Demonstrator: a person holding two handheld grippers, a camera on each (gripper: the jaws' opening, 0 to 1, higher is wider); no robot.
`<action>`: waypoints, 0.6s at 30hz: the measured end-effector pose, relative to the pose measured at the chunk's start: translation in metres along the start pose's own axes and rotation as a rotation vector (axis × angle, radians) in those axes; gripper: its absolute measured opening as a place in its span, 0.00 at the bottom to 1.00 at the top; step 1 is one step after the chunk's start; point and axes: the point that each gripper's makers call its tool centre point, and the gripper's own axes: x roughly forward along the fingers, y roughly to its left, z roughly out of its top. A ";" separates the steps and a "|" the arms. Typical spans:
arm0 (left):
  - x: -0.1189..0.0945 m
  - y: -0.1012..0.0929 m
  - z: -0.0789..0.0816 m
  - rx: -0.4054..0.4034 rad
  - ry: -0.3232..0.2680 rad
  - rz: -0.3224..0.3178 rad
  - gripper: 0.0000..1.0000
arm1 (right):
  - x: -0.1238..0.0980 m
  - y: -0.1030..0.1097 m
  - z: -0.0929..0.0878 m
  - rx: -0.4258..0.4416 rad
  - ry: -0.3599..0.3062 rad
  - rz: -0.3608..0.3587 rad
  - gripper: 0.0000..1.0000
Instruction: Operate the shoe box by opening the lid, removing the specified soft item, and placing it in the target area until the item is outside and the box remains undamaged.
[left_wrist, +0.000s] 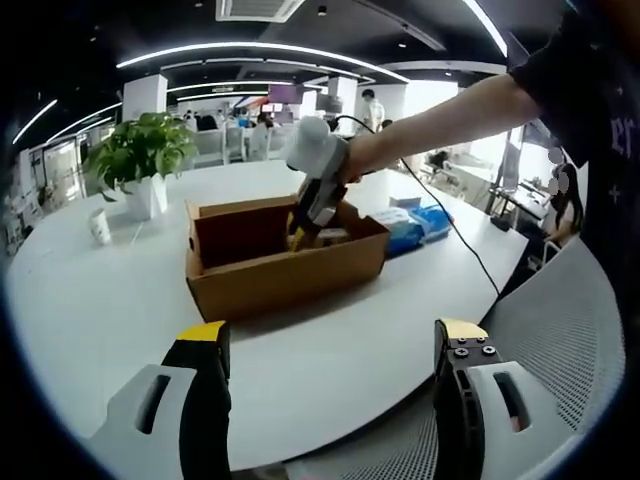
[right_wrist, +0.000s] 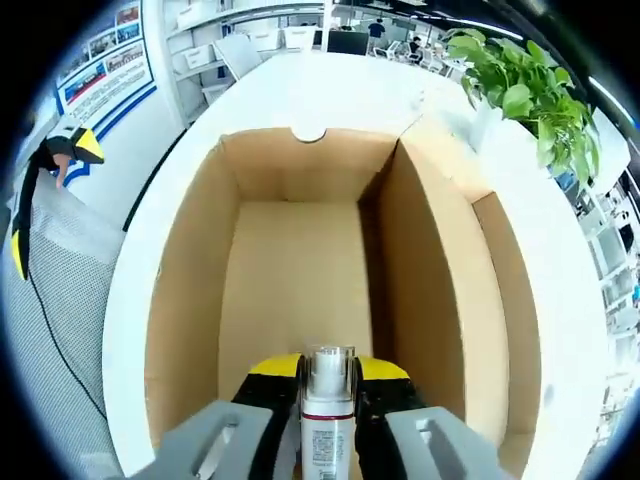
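Observation:
The brown cardboard shoe box (left_wrist: 285, 275) stands open on the white table, its lid (left_wrist: 240, 228) folded up at the far side. My right gripper (left_wrist: 302, 232), held by a person's arm, dips into the box from above. In the right gripper view the right gripper (right_wrist: 328, 378) is shut on a small white bottle with a clear cap (right_wrist: 328, 405), just above the bare box floor (right_wrist: 295, 290). My left gripper (left_wrist: 335, 335) hovers open near the table's front edge, well short of the box, with nothing between its yellow-tipped fingers.
A potted plant (left_wrist: 145, 160) and a paper cup (left_wrist: 100, 228) stand at the back left of the round table (left_wrist: 110, 310). Blue packs (left_wrist: 415, 225) lie right of the box. A grey mesh chair (left_wrist: 560, 340) is at the front right. The plant (right_wrist: 530, 90) also shows beyond the box.

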 end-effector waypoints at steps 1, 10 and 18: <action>0.000 0.000 0.000 0.002 0.000 0.000 0.83 | -0.002 0.001 0.000 0.000 -0.003 -0.001 0.14; 0.000 -0.001 0.000 0.010 0.000 -0.004 0.83 | -0.011 -0.001 0.001 0.011 -0.017 -0.011 0.15; 0.000 -0.002 0.000 0.015 0.004 -0.009 0.82 | -0.024 -0.002 0.003 0.022 -0.045 -0.018 0.15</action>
